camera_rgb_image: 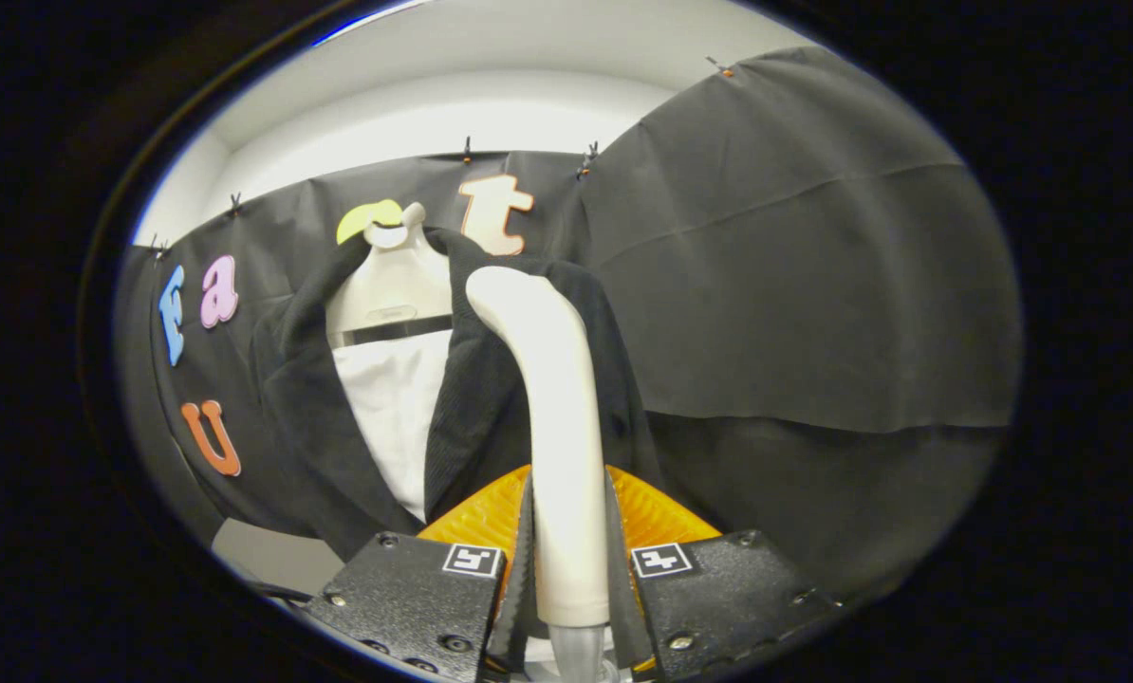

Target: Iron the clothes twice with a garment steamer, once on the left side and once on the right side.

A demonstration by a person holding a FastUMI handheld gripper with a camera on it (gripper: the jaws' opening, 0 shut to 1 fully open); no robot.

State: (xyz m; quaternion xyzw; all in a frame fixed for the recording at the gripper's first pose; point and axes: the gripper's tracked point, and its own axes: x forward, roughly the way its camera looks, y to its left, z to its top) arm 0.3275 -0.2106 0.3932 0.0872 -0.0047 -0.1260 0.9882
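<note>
While the tongs [571, 569] pinch the steamer [552, 427] held near the jacket's [491, 398] right front, a pass seems underway; next, stroke down the cloth.

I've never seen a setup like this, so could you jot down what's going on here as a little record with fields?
tool: white garment steamer, standing upright
held by: hand-held gripper, both fingers pressed on the steamer's handle
clothes: black jacket over a white shirt, on a white hanger form
steamer head: in front of the jacket's panel just beyond the fingers; contact cannot be told
backdrop: black cloth wall
</note>
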